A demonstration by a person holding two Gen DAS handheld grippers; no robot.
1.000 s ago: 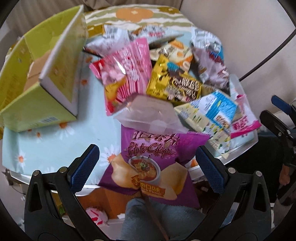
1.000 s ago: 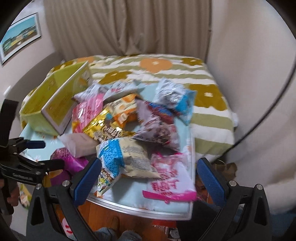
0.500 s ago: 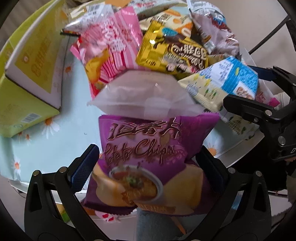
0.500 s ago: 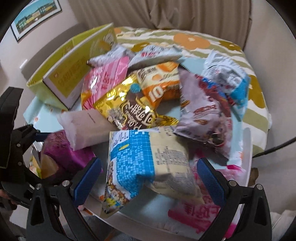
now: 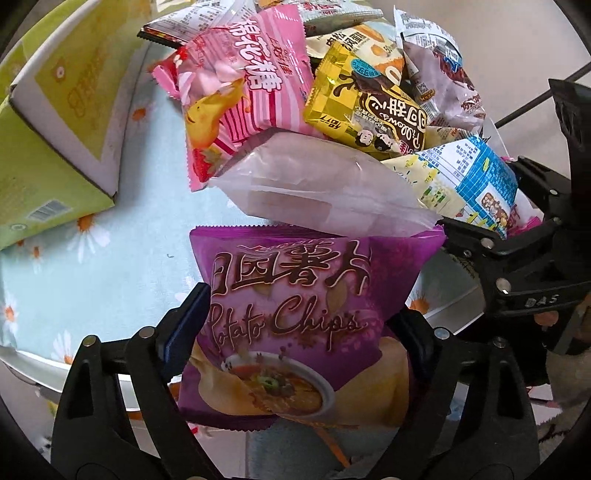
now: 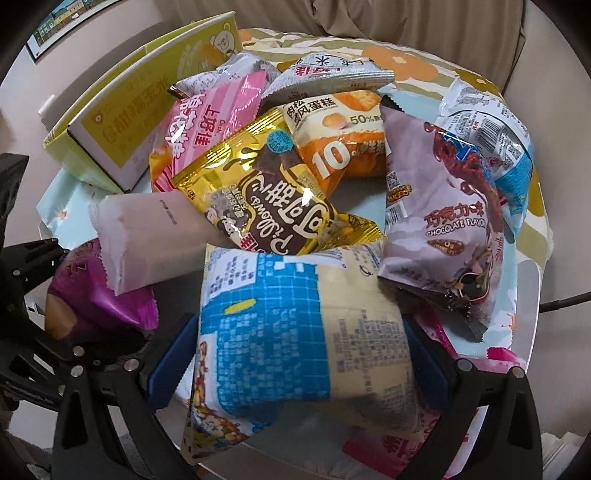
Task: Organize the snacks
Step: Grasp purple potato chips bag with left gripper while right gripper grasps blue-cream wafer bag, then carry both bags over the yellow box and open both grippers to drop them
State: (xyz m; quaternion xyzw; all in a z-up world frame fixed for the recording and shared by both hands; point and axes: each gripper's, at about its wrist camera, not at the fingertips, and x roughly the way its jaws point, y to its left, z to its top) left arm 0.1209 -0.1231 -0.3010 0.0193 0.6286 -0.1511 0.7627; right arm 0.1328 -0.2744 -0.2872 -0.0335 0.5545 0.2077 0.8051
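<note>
At the far left a yellow-green cardboard box (image 5: 55, 147) lies open on a round table (image 5: 110, 258) covered with a pale blue cloth printed with white daisies, its white-edged flap turned toward the snack heap. In the right wrist view a framed picture (image 6: 62, 29) hangs on the wall at the upper left, a beige curtain (image 6: 406, 22) falls behind the table, and a bed cover with orange flowers and olive stripes (image 6: 406, 62) lies just beyond the far rim. Near the left edge of the table the left gripper (image 5: 295, 325) has its jaws drawn in against both sides of the purple potato chips bag (image 5: 291, 295), which overhangs the near rim. Just beyond it rests a translucent white packet (image 5: 317, 184), its near edge overlapping the top of the purple bag. Farther off lie a pink marshmallow bag (image 5: 243, 88), a gold chocolate snack bag (image 6: 258, 195) and an orange-and-white cake bag (image 6: 340, 136), piled touching one another. To the right the right gripper (image 6: 299, 354) presses its blue pads on either side of a blue-and-cream snack bag (image 6: 306, 339) at the near rim. Right of that a lilac chocolate-flavour bag (image 6: 436, 221) leans on a silver-and-blue bag (image 6: 495, 122), and a pink packet (image 6: 461, 439) lies flat at the near right
</note>
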